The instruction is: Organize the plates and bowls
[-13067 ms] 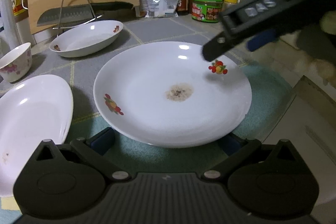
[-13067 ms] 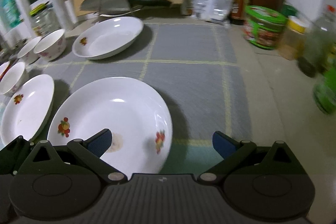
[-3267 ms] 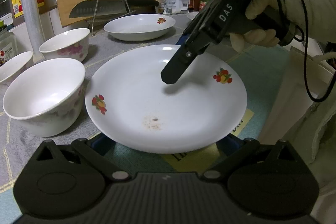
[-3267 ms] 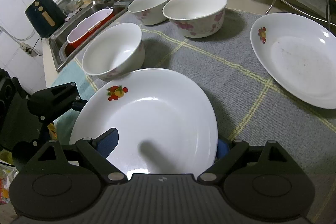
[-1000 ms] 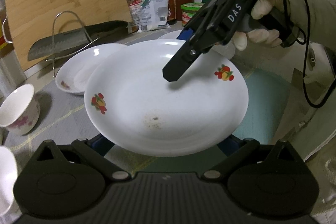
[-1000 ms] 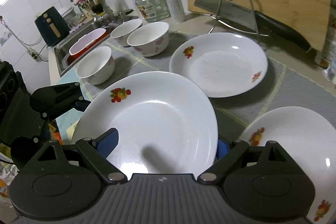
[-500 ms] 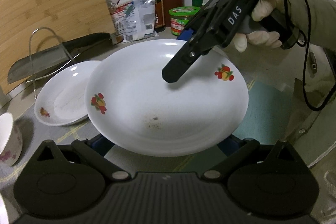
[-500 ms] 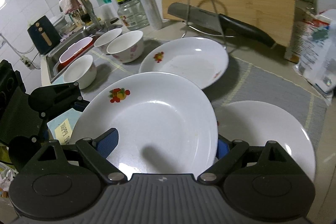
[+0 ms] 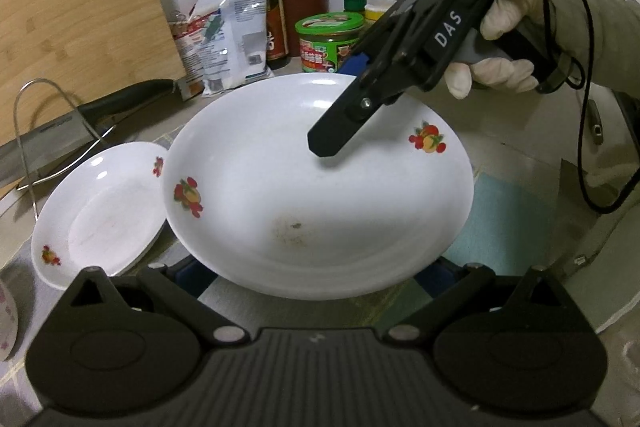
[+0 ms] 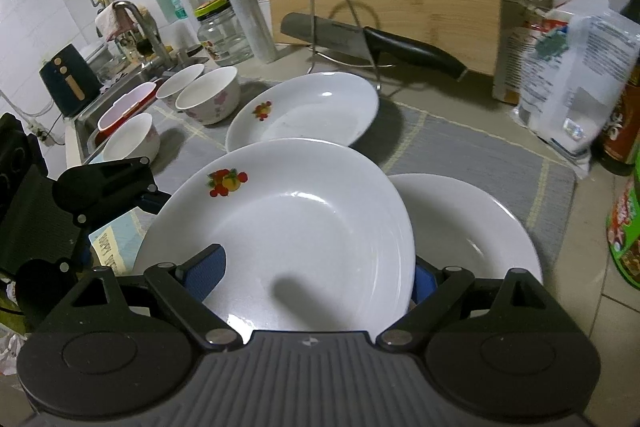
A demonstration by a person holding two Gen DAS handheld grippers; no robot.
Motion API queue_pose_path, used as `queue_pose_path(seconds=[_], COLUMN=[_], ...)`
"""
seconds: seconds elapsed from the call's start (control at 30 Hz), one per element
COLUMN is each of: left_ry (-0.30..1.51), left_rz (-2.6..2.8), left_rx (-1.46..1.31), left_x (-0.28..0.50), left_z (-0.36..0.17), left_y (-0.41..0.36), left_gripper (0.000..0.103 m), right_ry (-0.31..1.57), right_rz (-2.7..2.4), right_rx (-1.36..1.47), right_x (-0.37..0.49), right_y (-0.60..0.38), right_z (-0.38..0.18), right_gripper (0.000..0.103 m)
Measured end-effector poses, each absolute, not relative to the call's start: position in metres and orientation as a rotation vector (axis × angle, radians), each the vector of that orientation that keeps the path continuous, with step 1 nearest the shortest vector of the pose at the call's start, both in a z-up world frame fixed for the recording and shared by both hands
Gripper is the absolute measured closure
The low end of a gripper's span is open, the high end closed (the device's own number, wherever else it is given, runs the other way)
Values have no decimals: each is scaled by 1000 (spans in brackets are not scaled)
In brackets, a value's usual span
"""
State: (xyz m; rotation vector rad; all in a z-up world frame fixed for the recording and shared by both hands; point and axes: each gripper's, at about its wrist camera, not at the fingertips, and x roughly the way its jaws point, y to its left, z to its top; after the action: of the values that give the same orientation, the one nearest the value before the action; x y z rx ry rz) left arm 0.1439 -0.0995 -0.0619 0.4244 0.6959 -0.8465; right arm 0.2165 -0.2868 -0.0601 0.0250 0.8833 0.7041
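Fruit-patterned plate point(image 10: 304, 227), clamped across opposite rims by wide-spread left gripper point(image 9: 316, 271) and right gripper point(image 10: 316, 275), hangs partly above the counter plate point(image 10: 472, 227), offset toward the sink side.

White plate point(image 9: 320, 211) w/ red-yellow fruit print; grey mat point(image 10: 480, 155).

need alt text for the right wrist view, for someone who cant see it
A large white plate with a fruit motif fills the foreground, held off the counter between the right gripper's jaws, with the left gripper at its far left edge. Beyond it two more white plates sit on a grey mat, with three bowls near the sink and a cleaver on a wire stand before a bamboo board.
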Motion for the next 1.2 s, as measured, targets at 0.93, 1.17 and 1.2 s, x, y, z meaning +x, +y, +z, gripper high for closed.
queue_pose_path(seconds=[0.93, 1.17, 1.2], left_ry=[723, 747, 750], left_rz=[-886, -894, -896], left_rx=[464, 459, 458], left_x=[174, 182, 183], left_z=[-68, -71, -71], left_y=[-144, -146, -147], left_gripper=[2, 2, 2], right_ry=[883, 902, 905], right_rz=[643, 626, 624], right_rx=[80, 84, 84], right_x=[228, 234, 235], right_y=[-331, -334, -335], right_z=[-74, -82, -83], right_gripper=[8, 8, 8])
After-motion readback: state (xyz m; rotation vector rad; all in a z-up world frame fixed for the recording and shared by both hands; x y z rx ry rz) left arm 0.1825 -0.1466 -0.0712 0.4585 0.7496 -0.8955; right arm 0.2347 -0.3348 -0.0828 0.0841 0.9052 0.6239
